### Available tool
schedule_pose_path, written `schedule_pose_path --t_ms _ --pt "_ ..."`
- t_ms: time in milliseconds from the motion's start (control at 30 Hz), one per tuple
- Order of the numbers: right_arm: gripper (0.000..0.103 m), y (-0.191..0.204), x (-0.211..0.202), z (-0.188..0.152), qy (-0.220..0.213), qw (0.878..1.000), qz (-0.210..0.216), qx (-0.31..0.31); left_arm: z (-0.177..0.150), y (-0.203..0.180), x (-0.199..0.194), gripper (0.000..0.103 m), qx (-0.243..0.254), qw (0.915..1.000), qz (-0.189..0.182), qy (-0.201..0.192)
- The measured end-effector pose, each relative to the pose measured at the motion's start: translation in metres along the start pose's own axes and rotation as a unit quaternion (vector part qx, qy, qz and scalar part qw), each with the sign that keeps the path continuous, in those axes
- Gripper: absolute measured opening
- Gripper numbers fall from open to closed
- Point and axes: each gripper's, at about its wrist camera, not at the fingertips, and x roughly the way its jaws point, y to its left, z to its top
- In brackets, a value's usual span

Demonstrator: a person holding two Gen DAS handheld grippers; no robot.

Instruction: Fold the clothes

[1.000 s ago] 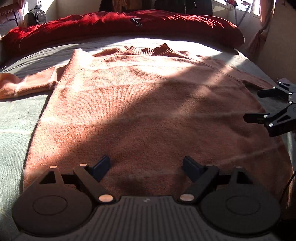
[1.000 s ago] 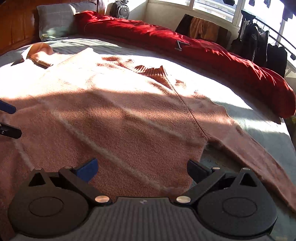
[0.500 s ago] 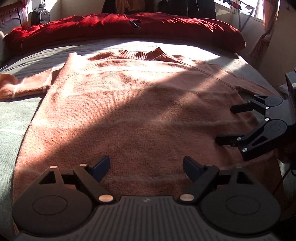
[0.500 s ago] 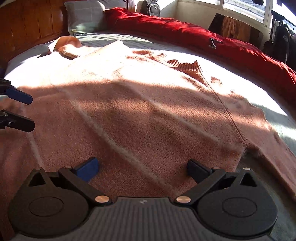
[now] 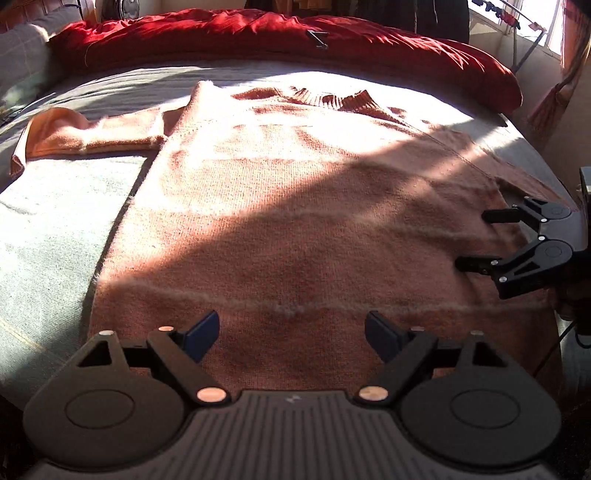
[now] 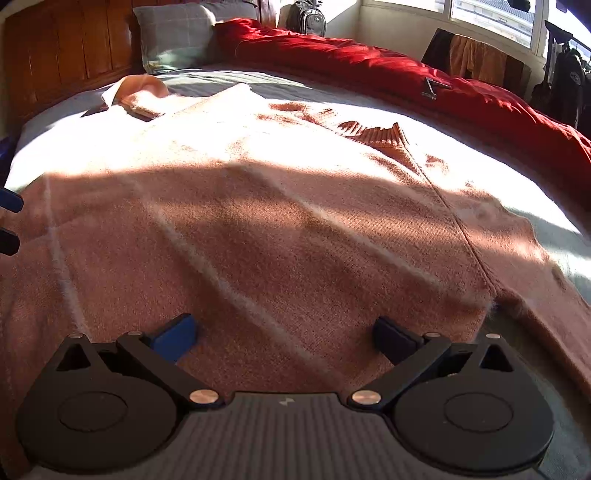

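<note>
Between the spread fingers of my left gripper [image 5: 291,334] I see only the lower body of the fuzzy salmon-pink knitted sweater [image 5: 295,221], lying flat and face up on the pale grey-green bedsheet [image 5: 55,229]; nothing is pinched, and I cannot tell whether the tips touch the knit. My right gripper [image 6: 284,338] is likewise wide open with nothing caught, over the sweater's side near the armpit seam, where the near sleeve [image 6: 546,314] runs off to the right. Farther out, the other sleeve [image 5: 92,133] lies folded back near the sweater's shoulder. Beyond the ribbed collar [image 5: 332,99], a rumpled red quilt [image 5: 258,33] lines the bed's far edge.
</note>
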Motion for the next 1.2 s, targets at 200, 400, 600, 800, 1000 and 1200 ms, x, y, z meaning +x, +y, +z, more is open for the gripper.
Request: schedule_pose_path --t_ms 200,400,600,800,1000,1200 --pt "0.103 0.004 -0.002 0.003 0.011 1.0 -0.017 -0.001 -0.018 0.029 0.016 0.086 0.002 0.9997 0.015 0.018" --pt "0.103 0.005 -0.023 0.006 0.016 0.998 -0.026 -0.046 -0.006 0.05 -0.006 0.086 0.055 0.9983 -0.017 0.007" --pt "0.103 0.042 -0.034 0.03 -0.005 0.988 0.092 -0.127 0.022 0.036 0.019 0.086 0.137 0.9853 -0.102 -0.003" --pt "0.103 0.089 -0.004 0.03 0.036 0.978 0.176 -0.103 0.002 0.056 0.027 0.086 0.168 0.9761 -0.137 0.013" --pt "0.103 0.073 -0.027 -0.01 0.05 0.991 0.107 -0.069 -0.017 0.095 0.004 0.086 0.183 0.9739 -0.134 0.003" --pt "0.103 0.076 -0.04 -0.013 0.061 0.997 0.036 -0.002 -0.006 0.09 -0.005 0.086 0.191 0.9636 -0.185 -0.028"
